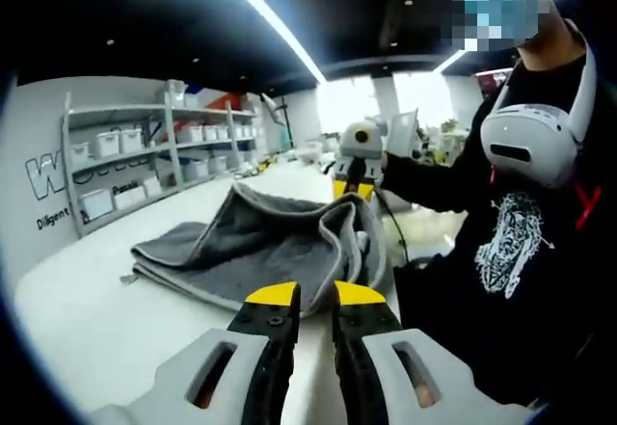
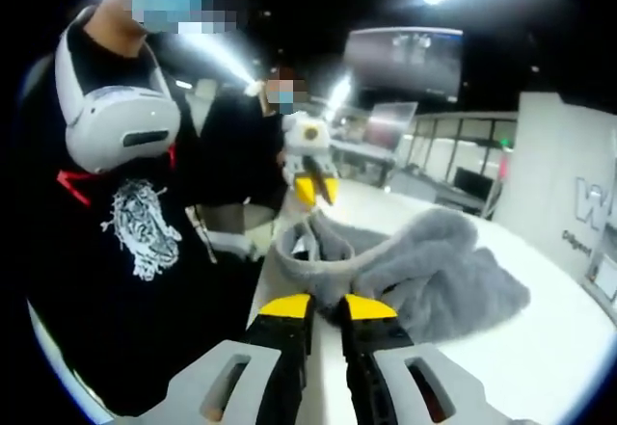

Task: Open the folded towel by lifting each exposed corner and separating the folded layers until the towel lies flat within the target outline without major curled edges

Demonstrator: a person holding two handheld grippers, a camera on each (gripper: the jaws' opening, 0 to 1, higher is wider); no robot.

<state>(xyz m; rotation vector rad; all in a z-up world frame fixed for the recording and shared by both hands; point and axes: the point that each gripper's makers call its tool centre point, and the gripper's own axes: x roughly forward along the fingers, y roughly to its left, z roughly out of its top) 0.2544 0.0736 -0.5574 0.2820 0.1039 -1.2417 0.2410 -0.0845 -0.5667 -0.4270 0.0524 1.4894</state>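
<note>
towel [image 2: 434, 271] underside hidden | shelf bins [image 1: 120, 141] too small to read

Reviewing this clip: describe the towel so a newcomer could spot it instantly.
On the long white table, ahead of the left tongs, lies the grey towel. It is the one soft, rumpled thing there, partly folded, with a pale hem, its near edge raised in a fold.
</note>
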